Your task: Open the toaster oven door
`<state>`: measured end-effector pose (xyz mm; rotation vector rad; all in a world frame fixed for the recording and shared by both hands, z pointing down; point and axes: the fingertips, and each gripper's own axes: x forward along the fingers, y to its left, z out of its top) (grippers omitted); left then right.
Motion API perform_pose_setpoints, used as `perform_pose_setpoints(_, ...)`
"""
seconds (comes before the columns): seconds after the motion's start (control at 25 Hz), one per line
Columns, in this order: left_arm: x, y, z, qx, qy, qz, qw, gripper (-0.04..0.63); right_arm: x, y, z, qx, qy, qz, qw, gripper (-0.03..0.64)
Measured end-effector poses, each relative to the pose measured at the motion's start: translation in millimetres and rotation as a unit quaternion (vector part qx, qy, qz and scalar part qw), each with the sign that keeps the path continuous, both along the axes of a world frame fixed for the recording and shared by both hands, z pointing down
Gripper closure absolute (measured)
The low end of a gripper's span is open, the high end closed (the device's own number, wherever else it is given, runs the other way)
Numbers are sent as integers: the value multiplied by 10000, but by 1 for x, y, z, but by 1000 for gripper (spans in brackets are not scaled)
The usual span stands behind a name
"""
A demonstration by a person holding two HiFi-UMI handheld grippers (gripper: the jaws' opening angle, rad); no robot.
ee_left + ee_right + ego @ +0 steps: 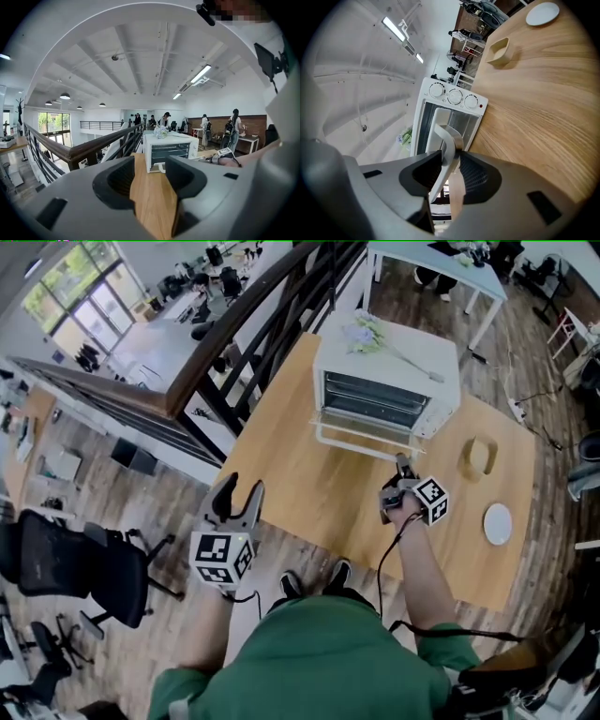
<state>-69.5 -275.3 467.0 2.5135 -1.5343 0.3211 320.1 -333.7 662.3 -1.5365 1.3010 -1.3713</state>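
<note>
- Right gripper view: the right hand-held gripper (449, 169) pinches the door handle (446, 140) of the toaster oven (452, 99), which stands on the table (543, 108).
- The door seems only partly swung down, so more pulling remains.
- The left hand-held gripper (151, 180) is spread and empty.

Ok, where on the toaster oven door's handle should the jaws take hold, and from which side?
The white bar handle, coming from the front of the toaster oven with one jaw above and one below: the bar runs level and stands off the door, leaving room behind. The right gripper holds it so, near its right end.
</note>
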Motion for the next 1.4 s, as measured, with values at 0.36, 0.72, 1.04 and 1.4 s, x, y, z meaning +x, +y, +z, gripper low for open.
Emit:
perform_pose_setpoints(0.36,-21,-1,4,-37,4,4,10000,382,-9,28,42,-407,94,43,9991,489)
perform_pose_setpoints(0.72,-22,6,7,-93,-102,8,9999,382,-16,45,75,-620,63,16,9981,497)
perform_pose_setpoints(1.04,-21,12,9,-146,-194,-54,9997,382,-18,53,105,-698,128,-68,9975,503)
perform_pose_setpoints(1.4,-23,19,14,-226,-325,-146,9991,382,-19,65,139,-938,-9,-33,9956,576)
